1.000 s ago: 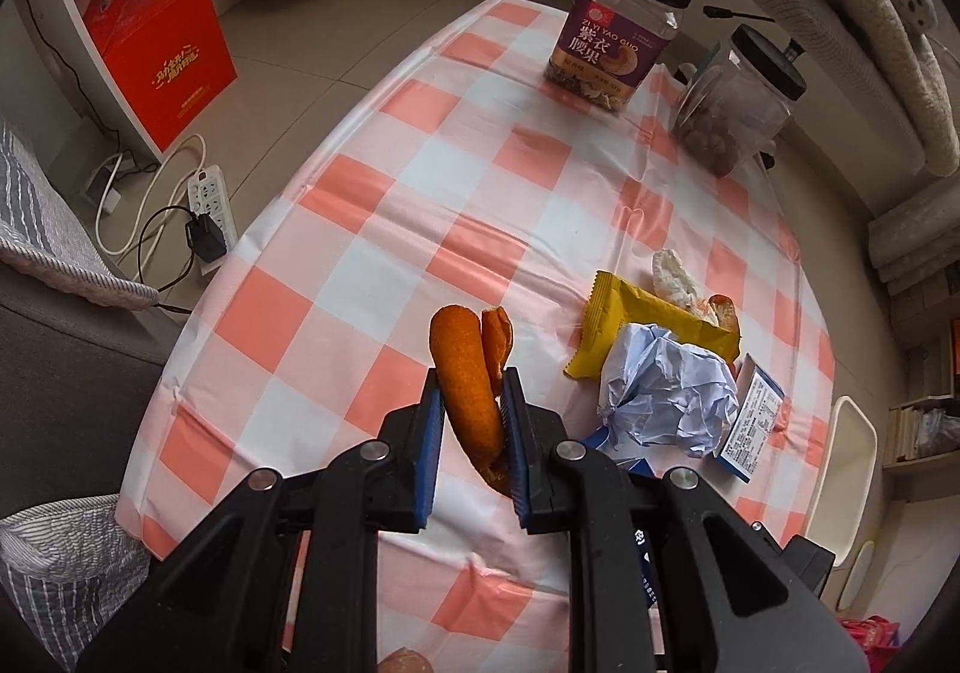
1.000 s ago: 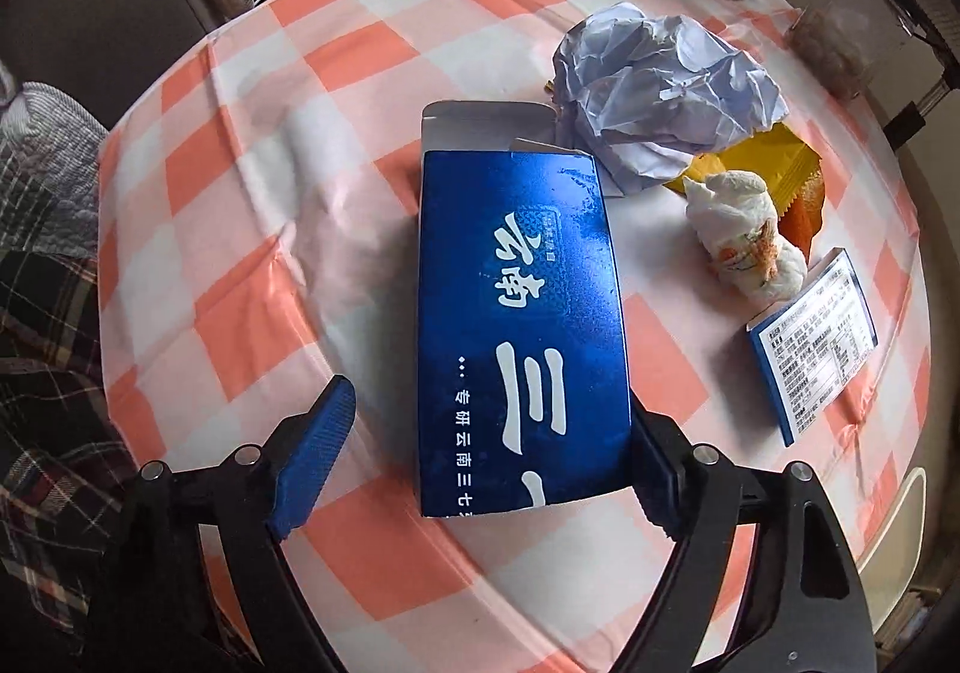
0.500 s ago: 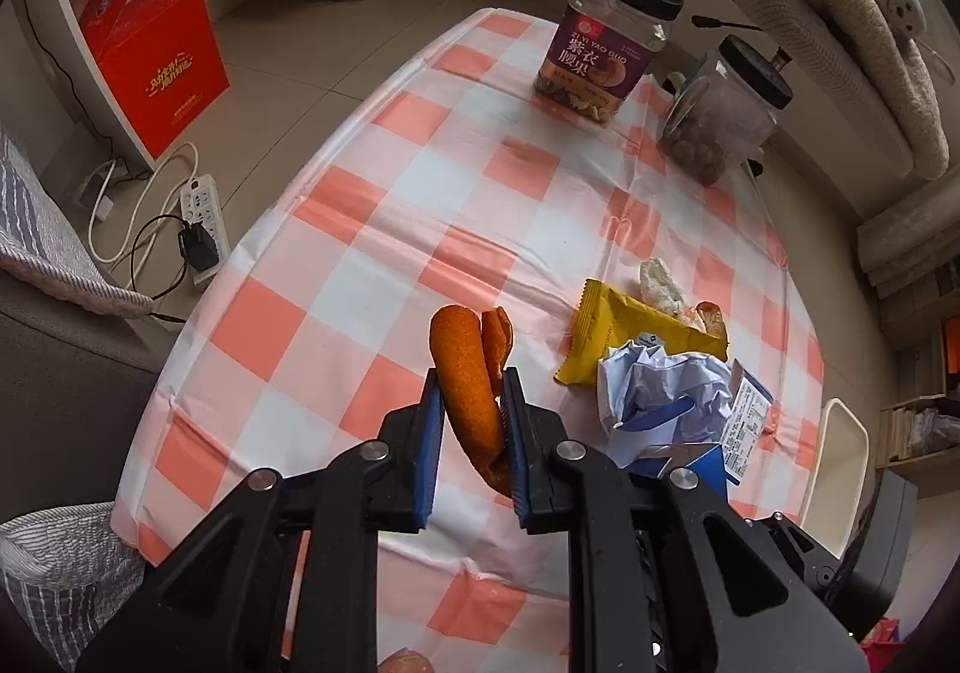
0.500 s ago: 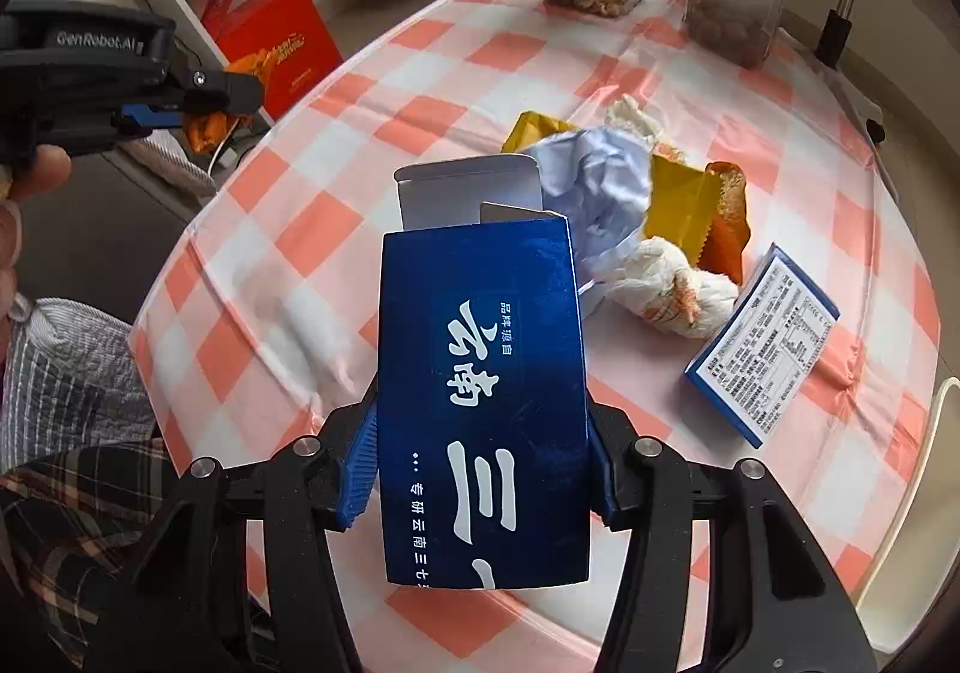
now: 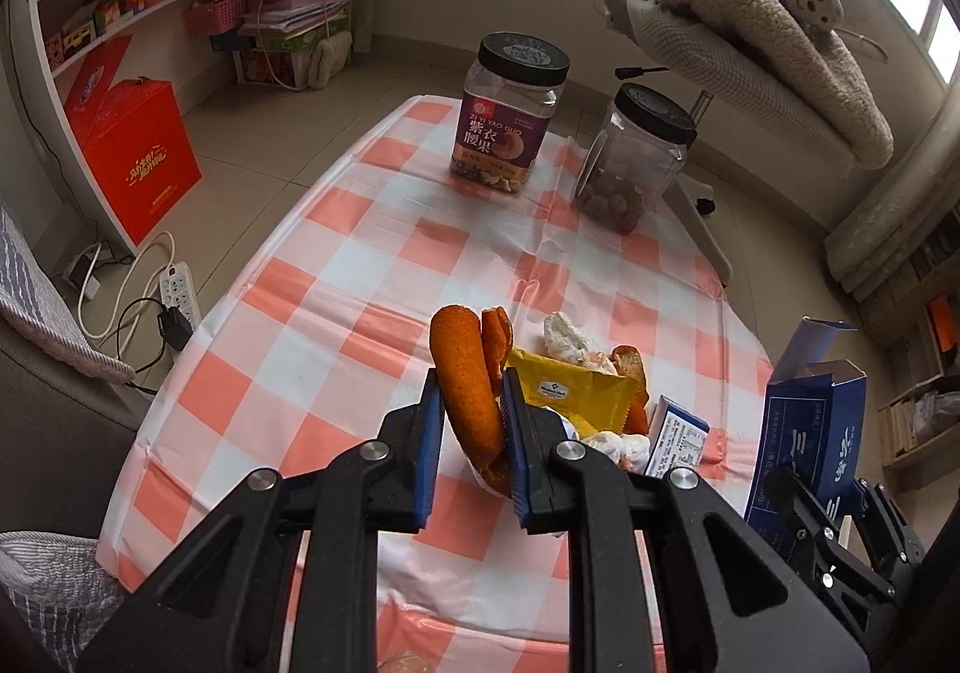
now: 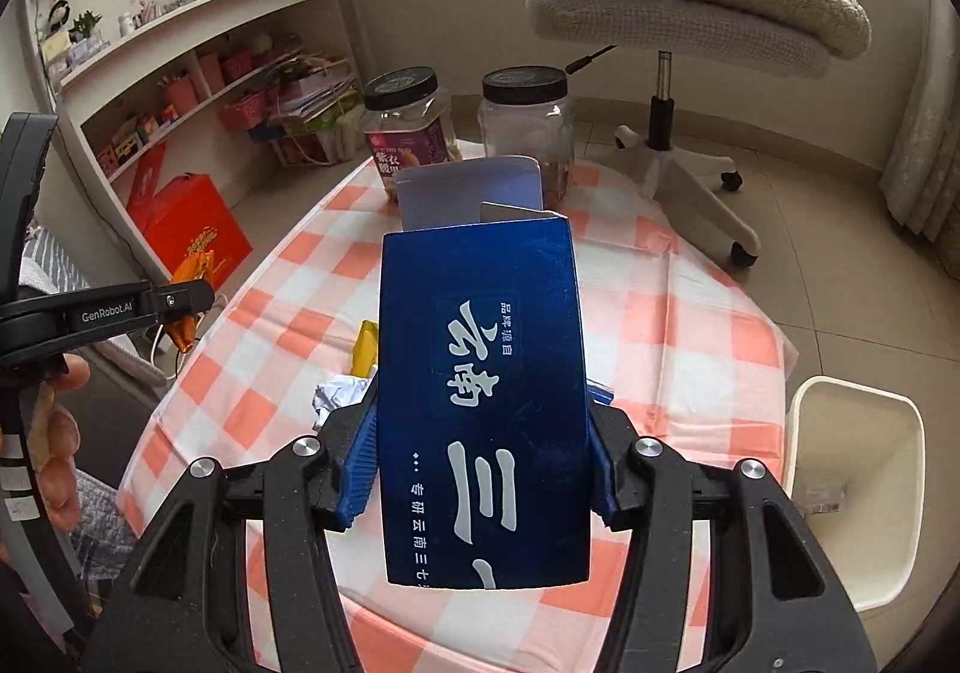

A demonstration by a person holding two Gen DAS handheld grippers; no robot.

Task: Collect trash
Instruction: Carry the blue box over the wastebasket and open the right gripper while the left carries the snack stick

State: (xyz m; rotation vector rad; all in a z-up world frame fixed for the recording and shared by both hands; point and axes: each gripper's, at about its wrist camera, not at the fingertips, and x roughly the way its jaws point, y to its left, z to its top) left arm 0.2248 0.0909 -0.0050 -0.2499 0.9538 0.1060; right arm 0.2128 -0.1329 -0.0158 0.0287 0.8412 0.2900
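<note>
Orange curled fruit peel is clamped between the blue pads of the left gripper, jaws closed on it, the peel standing up above the fingertips and clear of the table. In the right wrist view the same gripper appears at the left edge, held out past the table's side with the peel pinched in its tip.

Right gripper has its jaws closed on the two long sides of a dark blue cardboard carton with white Chinese lettering. The carton is lifted off the table, top flap open. In the left wrist view the carton stands upright at the right edge, beyond the table's rim.

Remaining on the round table with orange-and-white checked cloth:
- yellow foil snack wrapper, lying flat just beyond the left gripper
- crumpled white tissue wad, touching the wrapper's far edge
- small blue-and-white printed box, just right of the wrapper
- crumpled pale paper ball, partly hidden behind the carton

Two clear plastic jars with black lids stand at the far end: one with a purple label, one unlabelled holding dark nuts. A white plastic bin sits beside the table on the right.
</note>
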